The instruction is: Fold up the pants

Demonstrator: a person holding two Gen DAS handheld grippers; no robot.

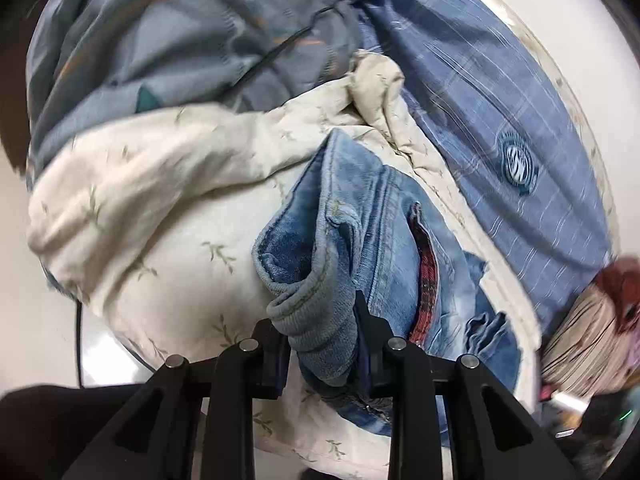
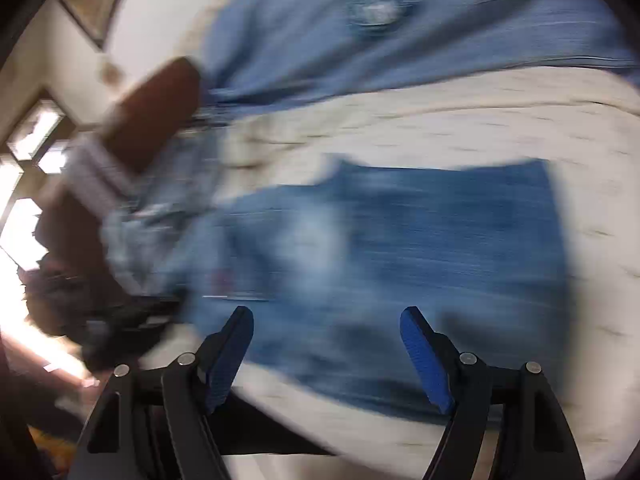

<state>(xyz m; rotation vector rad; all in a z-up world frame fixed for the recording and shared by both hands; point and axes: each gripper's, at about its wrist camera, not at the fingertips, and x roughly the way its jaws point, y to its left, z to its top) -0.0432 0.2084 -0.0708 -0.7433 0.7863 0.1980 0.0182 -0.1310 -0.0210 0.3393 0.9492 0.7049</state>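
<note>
Left hand-held gripper (image 1: 322, 344) clamped on a bunched denim fold of the pants (image 1: 360, 240), lying on cream leaf-print bedding (image 1: 168, 216). Long axis running away up-frame. Crowded by blue plaid cloth (image 1: 500, 92) on the right. Right hand-held gripper (image 2: 326, 344) spread wide, empty, over blurred denim.

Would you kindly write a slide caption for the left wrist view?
Left gripper clamps a bunched fold of the denim pants on a leaf-print cream quilt.
</note>
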